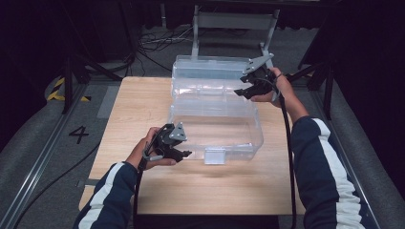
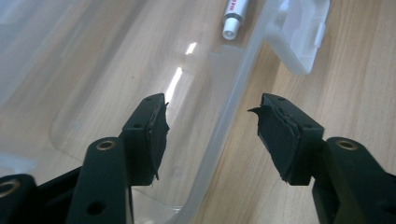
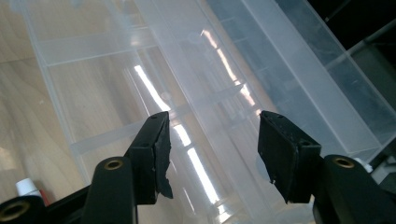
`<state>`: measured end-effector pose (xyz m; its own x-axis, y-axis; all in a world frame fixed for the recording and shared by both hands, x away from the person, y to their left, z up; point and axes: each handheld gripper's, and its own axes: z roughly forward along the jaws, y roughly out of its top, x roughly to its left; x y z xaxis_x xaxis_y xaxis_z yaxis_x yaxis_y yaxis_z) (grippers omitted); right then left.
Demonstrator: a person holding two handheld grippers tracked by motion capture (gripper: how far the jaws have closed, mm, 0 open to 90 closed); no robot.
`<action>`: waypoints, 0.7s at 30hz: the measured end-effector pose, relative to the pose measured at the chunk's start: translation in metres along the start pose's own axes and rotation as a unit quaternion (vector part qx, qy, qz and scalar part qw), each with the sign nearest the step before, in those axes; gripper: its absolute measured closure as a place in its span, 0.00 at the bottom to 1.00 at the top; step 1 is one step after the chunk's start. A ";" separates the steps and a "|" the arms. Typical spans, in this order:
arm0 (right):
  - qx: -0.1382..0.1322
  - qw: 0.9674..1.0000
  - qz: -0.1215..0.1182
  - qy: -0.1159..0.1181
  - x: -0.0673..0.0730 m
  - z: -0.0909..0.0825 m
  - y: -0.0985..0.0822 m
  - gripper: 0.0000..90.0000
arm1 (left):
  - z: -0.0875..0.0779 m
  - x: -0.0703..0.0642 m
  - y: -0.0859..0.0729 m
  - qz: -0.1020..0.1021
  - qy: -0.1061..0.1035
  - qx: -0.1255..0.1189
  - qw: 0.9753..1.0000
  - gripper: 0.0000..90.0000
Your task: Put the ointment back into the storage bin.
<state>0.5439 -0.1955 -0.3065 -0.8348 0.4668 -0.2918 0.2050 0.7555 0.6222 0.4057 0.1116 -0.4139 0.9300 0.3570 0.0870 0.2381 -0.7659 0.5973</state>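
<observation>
A clear plastic box (image 1: 239, 142) stands on the wooden table with its lid (image 1: 210, 67) swung back. My left gripper (image 1: 184, 155) is at the box's front left corner. In the left gripper view its jaws (image 2: 210, 112) stand apart astride the front wall (image 2: 224, 126), with neither pad touching it. A white marker (image 2: 232, 18) lies inside the box beyond them, and the front latch (image 2: 303, 37) hangs outside. My right gripper (image 1: 241, 86) hovers at the box's back right, near the hinge. In its own view my right gripper (image 3: 212, 126) is open over the clear plastic, gripping nothing.
The wooden table (image 1: 143, 105) has bare surface left of the box and in front of it. A metal frame (image 1: 229, 24) and cables lie on the floor beyond the far edge. A marker's end (image 3: 28, 189) peeks in at the lower left of the right gripper view.
</observation>
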 end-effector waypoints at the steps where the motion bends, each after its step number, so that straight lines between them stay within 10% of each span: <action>1: 0.001 1.000 0.001 -0.001 -0.001 0.002 0.001 0.51 | 0.002 0.000 0.002 0.002 0.002 0.004 1.000 0.49; 21: 0.055 0.997 -0.045 0.022 0.000 0.026 0.019 0.82 | 0.016 -0.001 0.017 0.036 -0.022 0.076 0.996 0.83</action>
<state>0.5610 -0.1688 -0.3138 -0.8731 0.3764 -0.3100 0.1808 0.8402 0.5113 0.4135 0.0899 -0.4166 0.9565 0.2779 0.0881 0.2076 -0.8615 0.4634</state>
